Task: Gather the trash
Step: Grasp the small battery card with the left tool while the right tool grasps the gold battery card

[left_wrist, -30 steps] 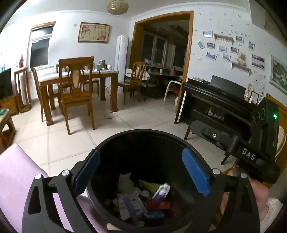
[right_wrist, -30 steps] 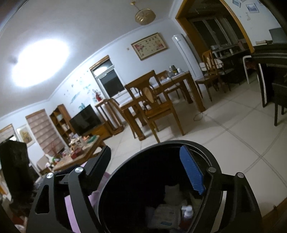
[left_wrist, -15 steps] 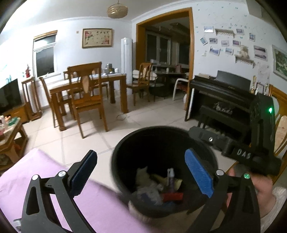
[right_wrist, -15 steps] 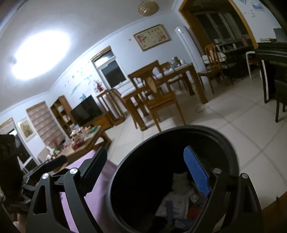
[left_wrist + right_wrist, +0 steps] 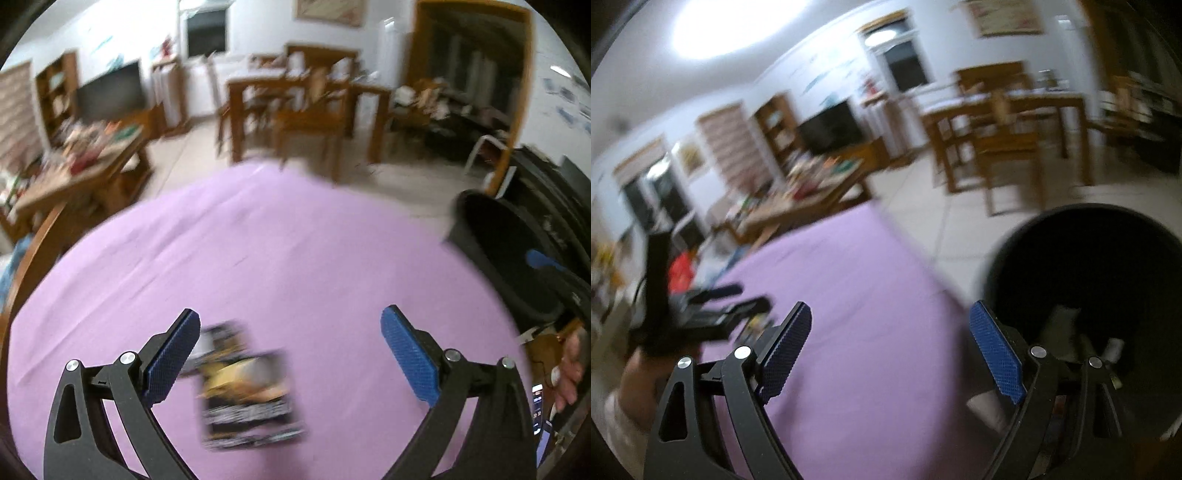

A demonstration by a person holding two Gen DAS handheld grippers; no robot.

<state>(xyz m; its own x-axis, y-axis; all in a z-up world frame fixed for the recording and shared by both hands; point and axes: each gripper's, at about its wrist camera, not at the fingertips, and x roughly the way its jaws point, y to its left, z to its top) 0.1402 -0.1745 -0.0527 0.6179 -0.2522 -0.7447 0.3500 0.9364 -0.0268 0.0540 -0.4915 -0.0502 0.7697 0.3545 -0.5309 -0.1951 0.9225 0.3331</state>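
A black and yellow snack wrapper (image 5: 245, 391) lies flat on the purple cloth (image 5: 277, 258), blurred by motion. My left gripper (image 5: 291, 354) is open above it, the wrapper just right of its left finger. The black trash bin (image 5: 1086, 280) stands at the cloth's right edge with several pieces of trash inside; it also shows in the left wrist view (image 5: 509, 254). My right gripper (image 5: 890, 350) is open and empty, over the cloth just left of the bin. The left gripper (image 5: 713, 314) shows at the left of the right wrist view.
A cluttered wooden coffee table (image 5: 85, 162) stands beyond the cloth's left side. A wooden dining table and chairs (image 5: 306, 107) stand farther back on the tiled floor (image 5: 960, 206). A television (image 5: 831, 125) is by the far wall.
Both grippers have swung left, away from over the bin, to above the purple cloth. The bin now sits at the right of both views and the wrapper has come into the left wrist view.
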